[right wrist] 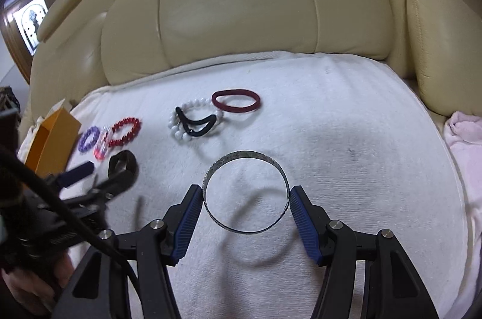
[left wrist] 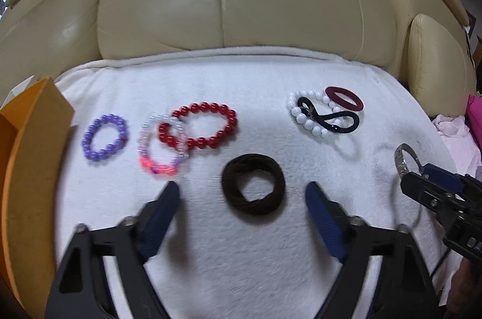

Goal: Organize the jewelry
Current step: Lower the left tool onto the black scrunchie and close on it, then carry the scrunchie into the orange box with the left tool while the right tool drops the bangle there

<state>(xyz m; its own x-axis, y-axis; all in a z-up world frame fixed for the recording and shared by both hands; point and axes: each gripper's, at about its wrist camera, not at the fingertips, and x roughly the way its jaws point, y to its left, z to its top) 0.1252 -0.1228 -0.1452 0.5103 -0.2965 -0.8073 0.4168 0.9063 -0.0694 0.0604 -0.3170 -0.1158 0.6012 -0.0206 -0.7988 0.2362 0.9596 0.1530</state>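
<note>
Barely started imo. Right gripper (right wrist: 245, 194) has its jaws clamped on the silver bangle (right wrist: 245, 195), lifted off the white towel (right wrist: 346, 153). Left gripper (left wrist: 242, 194) straddles the black hair tie (left wrist: 253, 183), jaws loose. Orange box (left wrist: 33, 168) on the left, beaded bracelets (left wrist: 198, 126) all unsorted on the towel.

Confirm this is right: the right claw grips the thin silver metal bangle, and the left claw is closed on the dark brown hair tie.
Partly wrong. The left wrist view shows the left claw open, its fingers apart from the dark brown hair tie. The right claw does grip the thin silver metal bangle.
</note>
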